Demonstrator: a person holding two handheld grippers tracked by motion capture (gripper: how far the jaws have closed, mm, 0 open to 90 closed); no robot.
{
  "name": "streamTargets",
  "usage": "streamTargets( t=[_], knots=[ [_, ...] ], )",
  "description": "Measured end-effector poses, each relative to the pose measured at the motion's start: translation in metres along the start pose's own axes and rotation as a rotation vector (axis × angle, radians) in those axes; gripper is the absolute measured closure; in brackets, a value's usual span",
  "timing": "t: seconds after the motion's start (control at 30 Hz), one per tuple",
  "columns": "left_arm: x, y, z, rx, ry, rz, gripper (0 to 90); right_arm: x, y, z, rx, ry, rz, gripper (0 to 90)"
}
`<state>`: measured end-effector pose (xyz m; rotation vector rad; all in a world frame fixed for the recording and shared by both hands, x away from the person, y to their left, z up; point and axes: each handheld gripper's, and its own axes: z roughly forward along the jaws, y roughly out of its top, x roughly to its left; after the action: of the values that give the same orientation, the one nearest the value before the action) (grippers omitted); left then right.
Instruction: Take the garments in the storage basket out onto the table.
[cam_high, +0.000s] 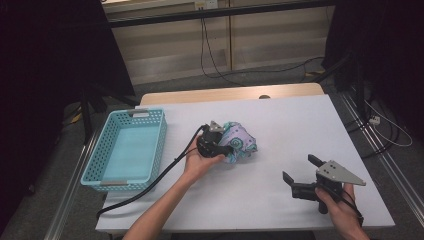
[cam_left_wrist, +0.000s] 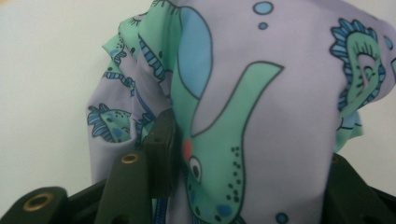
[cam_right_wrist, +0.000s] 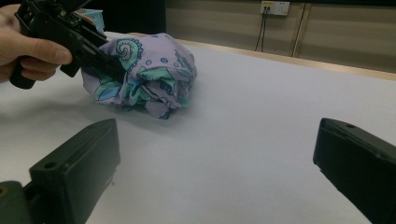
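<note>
Right gripper (cam_high: 299, 181) hovering lower right of high view, jaws standing wide, nothing between them. Left gripper (cam_high: 226, 150) sitting at frame centre, jaws partly parted around bunched patterned cloth (cam_high: 239, 141), fabric lying between them; grip pressure unclear. Cloth resting mid-table (cam_high: 280, 120). Turquoise basket (cam_high: 148, 120) sitting at left, well apart.

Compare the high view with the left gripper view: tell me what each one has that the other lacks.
High view alone: the turquoise basket at the table's left, the right gripper with fingers spread on nothing, both forearms. Left gripper view alone: the cloth's print close up, a green creature with a red spot, and cloth lying between its fingers. Shared: the bundled cloth and the left gripper at it.
</note>
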<state>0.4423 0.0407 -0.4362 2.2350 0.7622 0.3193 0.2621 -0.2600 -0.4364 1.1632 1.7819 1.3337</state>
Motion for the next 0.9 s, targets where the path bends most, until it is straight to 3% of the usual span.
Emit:
streamTargets(
  t=[0.2, 0.3, 0.57, 0.7, 0.9],
  knots=[
    [-0.001, -0.003, 0.004, -0.024, -0.002, 0.013, 46.4, 0.001, 0.000, 0.000, 0.001, 0.001, 0.001, 0.7],
    [-0.005, -0.005, 0.007, -0.031, 0.021, 0.059, 40.2, 0.001, 0.000, 0.000, 0.003, 0.002, -0.001, 0.7],
    [-0.008, -0.004, 0.006, -0.033, 0.029, 0.063, 27.7, -0.002, -0.001, -0.001, 0.001, -0.003, 0.007, 0.6],
    [-0.012, -0.004, 0.005, -0.025, 0.031, 0.096, 21.0, -0.002, -0.001, -0.001, 0.000, -0.002, 0.011, 0.7],
    [-0.009, -0.001, 0.001, -0.054, 0.008, 0.076, 7.4, -0.003, -0.001, 0.000, 0.000, 0.005, 0.008, 0.6]
  ],
)
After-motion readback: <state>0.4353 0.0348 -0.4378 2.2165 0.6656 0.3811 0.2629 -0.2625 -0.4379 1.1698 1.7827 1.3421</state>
